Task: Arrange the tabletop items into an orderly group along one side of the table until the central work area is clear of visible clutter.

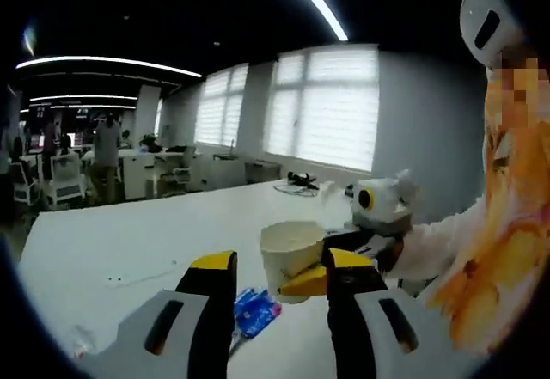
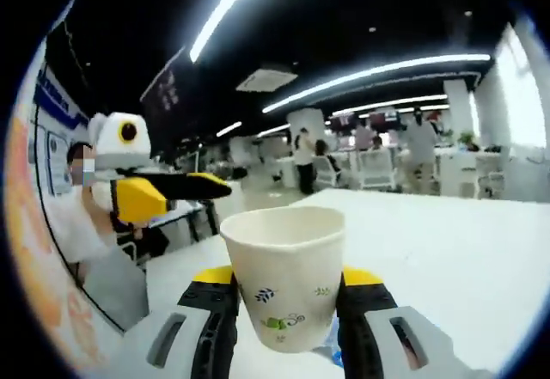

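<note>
A white paper cup (image 2: pixel 288 284) with small leaf prints stands upright between my right gripper's (image 2: pixel 288 283) yellow-tipped jaws, which are shut on its lower half above the white table (image 2: pixel 464 259). In the left gripper view the same cup (image 1: pixel 290 250) hangs just beyond my left gripper (image 1: pixel 281 263), whose jaws stand wide apart with nothing between them. The right gripper (image 1: pixel 320 263) reaches in from the right there, one yellow tip against the cup's side. In the right gripper view the left gripper (image 2: pixel 185 192) shows at the left, level with the cup's rim.
A blue packet (image 1: pixel 256 312) lies on the table (image 1: pixel 129 241) under the left jaws. Dark cables (image 1: pixel 296 186) sit at the table's far end near the windows. A person's white sleeve (image 1: pixel 430 241) is at the right. Desks, chairs and people fill the background.
</note>
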Action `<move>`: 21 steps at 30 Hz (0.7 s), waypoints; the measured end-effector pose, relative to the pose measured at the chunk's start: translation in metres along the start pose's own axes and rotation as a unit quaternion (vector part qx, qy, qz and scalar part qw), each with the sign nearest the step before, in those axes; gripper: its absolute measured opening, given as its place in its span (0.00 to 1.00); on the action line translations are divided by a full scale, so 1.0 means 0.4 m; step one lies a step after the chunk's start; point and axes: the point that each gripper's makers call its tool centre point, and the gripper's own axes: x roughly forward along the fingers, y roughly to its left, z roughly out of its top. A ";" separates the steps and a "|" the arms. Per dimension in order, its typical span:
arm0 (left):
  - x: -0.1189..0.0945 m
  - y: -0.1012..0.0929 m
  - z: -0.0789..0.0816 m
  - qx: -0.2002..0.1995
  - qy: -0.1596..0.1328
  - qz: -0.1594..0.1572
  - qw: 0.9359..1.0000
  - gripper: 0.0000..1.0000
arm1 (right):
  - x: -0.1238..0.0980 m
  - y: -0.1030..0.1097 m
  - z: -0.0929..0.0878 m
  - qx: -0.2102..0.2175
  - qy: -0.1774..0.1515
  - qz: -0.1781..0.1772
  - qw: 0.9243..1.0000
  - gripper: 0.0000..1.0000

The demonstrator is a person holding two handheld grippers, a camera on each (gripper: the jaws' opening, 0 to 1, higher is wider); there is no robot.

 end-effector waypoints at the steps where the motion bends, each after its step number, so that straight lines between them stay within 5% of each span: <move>1: 0.013 -0.011 0.002 -0.006 0.005 -0.006 1.000 0.43 | 0.004 0.005 0.000 -0.014 0.002 0.000 1.000 0.44; 5: 0.061 -0.041 -0.017 0.000 0.052 -0.011 0.999 0.43 | 0.013 0.008 0.014 -0.054 -0.008 -0.015 0.998 0.44; 9: 0.096 -0.043 -0.049 0.027 0.094 -0.003 0.995 0.31 | 0.011 -0.003 0.023 -0.065 -0.014 -0.027 0.997 0.44; 16: 0.102 -0.040 -0.061 0.030 0.109 0.004 0.994 0.03 | 0.005 0.007 -0.003 -0.081 0.002 -0.026 0.996 0.44; 21: 0.088 -0.046 -0.081 0.052 0.134 -0.005 0.990 0.00 | 0.013 0.027 -0.021 -0.087 0.013 -0.013 0.996 0.45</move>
